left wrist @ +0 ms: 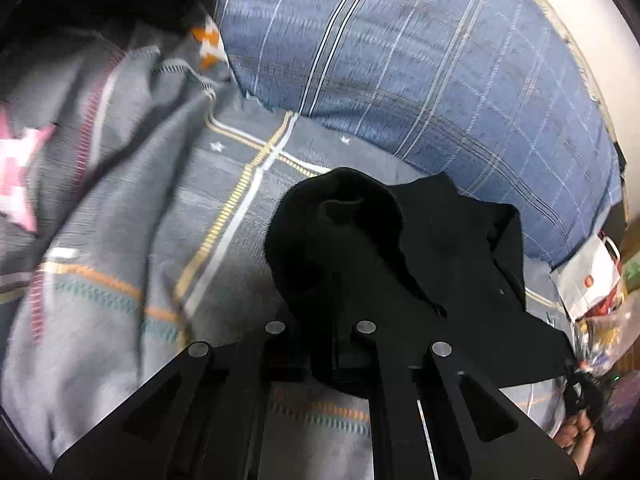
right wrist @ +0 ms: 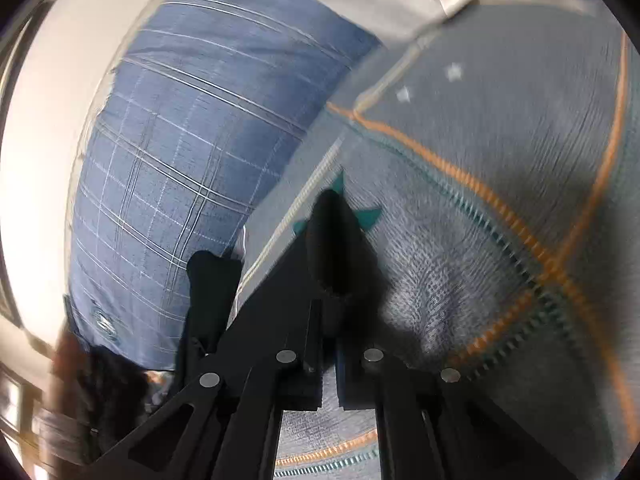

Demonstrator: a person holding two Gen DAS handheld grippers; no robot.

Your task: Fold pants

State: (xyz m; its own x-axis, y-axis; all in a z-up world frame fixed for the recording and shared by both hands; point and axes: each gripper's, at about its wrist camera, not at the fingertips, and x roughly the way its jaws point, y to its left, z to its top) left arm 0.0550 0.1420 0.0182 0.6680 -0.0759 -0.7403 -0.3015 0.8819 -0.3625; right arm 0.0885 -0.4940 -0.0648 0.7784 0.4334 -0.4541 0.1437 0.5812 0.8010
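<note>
Left gripper (left wrist: 324,344): jaws clamped on a bunched fold of the black pants (left wrist: 400,256) (fingertips buried in cloth).
Right gripper (right wrist: 330,300): closed on another part of the pants (right wrist: 332,240), fabric wrapped over the tips.
Pants: raised at both grips, the rest draped across the grey patterned quilt (left wrist: 132,240) between the grippers.
Behind: blue plaid pillow (left wrist: 420,60) against a pale wall; pants edge touches its base.
Right margin, left view: white paper bag (left wrist: 588,276) beside coloured clutter (blurred).
Obstruction: black cloth hides both sets of fingertips.
</note>
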